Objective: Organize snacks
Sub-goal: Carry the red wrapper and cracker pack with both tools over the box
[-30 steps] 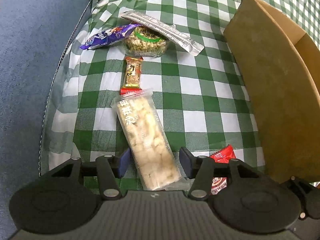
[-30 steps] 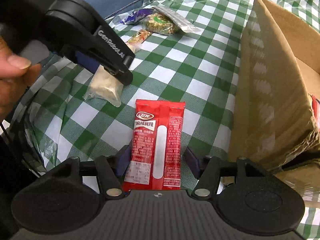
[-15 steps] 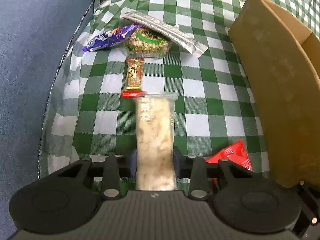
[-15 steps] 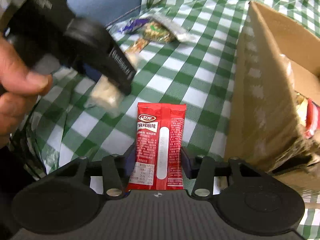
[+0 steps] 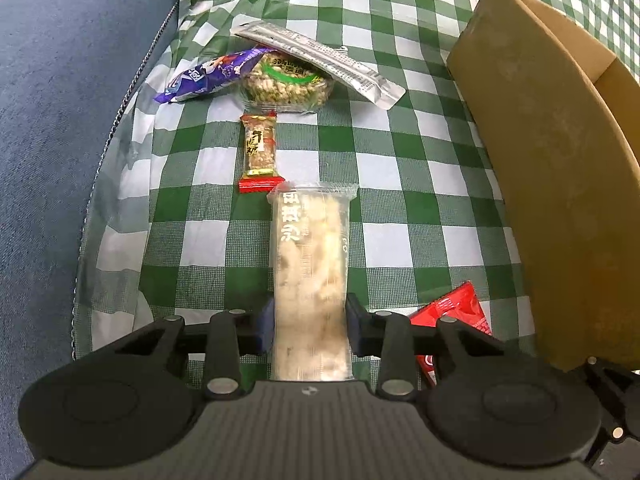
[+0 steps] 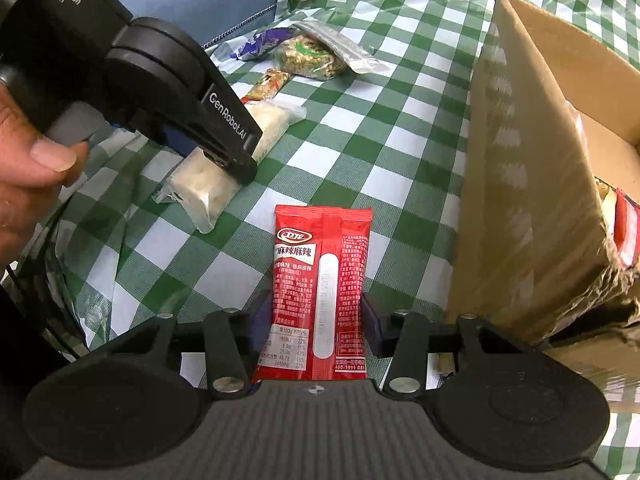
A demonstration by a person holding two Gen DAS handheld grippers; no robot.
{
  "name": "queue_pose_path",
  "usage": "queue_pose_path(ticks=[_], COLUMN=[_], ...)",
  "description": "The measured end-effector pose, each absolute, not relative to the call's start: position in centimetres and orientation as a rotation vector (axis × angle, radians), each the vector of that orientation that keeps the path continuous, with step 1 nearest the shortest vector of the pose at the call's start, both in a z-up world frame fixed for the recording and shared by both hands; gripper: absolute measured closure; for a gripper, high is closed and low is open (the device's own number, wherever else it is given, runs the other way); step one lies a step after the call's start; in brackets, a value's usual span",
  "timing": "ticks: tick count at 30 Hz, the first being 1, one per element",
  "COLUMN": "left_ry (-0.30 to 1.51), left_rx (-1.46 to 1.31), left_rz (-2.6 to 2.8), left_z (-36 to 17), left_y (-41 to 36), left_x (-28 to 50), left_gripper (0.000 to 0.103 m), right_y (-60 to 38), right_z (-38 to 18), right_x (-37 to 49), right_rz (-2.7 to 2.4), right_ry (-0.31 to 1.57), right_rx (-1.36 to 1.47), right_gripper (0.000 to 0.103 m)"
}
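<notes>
**Inspector:** Left claw (image 5: 308, 326)?

**Assistant:** Pinching the pale snack bar (image 5: 310, 264) at its near end. Its long axis runs straight away from the claw, over the checked cloth (image 5: 400, 184).

**Inspector:** Right claw (image 6: 316, 330)?

**Assistant:** Clamped on the red packet (image 6: 320, 280), lengthwise likewise.

**Inspector:** Destination?

**Assistant:** Presumably the cardboard box (image 6: 532, 184), just right of the red packet; the right claw is nearer. Beyond lie a small nut bar (image 5: 259, 152) and three more snacks.

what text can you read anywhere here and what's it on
"GenRobot.AI": arm of the left hand-held gripper.
"Data Acquisition System": same gripper's body.
"麻辣麻辣", "400-1999 08": red packet; its fine print is too small.
"沙琪玛": clear pastry packet.
Other wrappers: blurred, unreadable.
</notes>
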State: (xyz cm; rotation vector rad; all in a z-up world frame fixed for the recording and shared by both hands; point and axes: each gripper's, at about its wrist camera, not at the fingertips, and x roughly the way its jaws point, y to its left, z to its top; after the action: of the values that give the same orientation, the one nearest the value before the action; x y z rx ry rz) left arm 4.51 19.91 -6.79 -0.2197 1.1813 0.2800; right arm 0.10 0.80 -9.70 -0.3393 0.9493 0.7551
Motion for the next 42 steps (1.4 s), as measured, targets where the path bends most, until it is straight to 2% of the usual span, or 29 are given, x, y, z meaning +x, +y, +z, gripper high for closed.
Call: queue_pose_path(ticks=[8,25,31,42], left_ry=[1.140,0.927,0.818,0.605], left_rx=[-0.218,-0.307,-0.343,-0.377], left_rz=[0.285,0.240,0.253,0.216], left_z=[-5.9,-0.8,1.4,4.9], left_y=[20.0,19.9,19.8,17.7], left_x=[4.2,2.6,2.0,2.3], left_gripper=[0.064,0.064,0.064,0.064], right_y=[0.8,-1.1,-2.7,-9.8], right_z=[-8.0,-3.3,-0.1,6.5], right_x=[-0.4,-1.4,-1.8,4.5], right_rz=[0.777,0.783,0.810,0.687], right_ry=[0.885,0.710,0.597,0.401], right_rx=[-0.314,-0.248,-0.198,-0.078], right_gripper=[0.055,0.056,0.056,0.056])
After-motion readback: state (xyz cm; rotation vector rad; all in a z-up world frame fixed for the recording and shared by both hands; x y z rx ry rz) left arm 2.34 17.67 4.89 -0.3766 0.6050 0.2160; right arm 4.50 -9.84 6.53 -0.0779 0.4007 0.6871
